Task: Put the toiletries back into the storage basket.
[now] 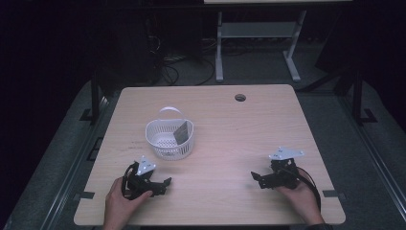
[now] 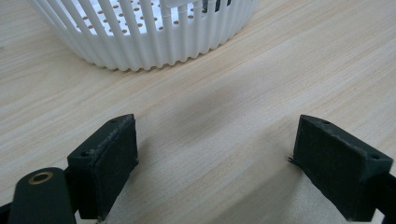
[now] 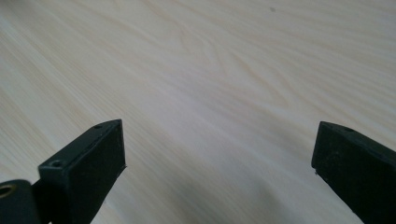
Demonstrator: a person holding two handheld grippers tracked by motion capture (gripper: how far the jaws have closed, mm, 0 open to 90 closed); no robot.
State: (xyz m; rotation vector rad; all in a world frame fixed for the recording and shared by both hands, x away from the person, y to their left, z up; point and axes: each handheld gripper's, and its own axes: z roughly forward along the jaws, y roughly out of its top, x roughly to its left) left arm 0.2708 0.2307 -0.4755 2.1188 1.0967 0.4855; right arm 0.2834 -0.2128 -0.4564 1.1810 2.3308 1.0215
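Note:
A white slotted basket (image 1: 170,139) with a thin handle stands on the wooden table (image 1: 230,124), left of centre; a flat grey-green packet (image 1: 181,132) leans inside it. My left gripper (image 1: 165,184) lies low on the table near the front left, held by a hand, open and holding nothing. In the left gripper view, its jaws stand wide apart over bare wood, with the basket (image 2: 144,32) just ahead of my left gripper (image 2: 215,149). My right gripper (image 1: 256,178) rests at the front right in the other hand, open too. The right gripper view has my right gripper (image 3: 219,158) over bare wood.
A round cable hole (image 1: 240,97) sits near the table's far edge. Beyond the table stand a white desk frame (image 1: 258,43) and cables on a dark floor. Metal rails run along both sides of the table.

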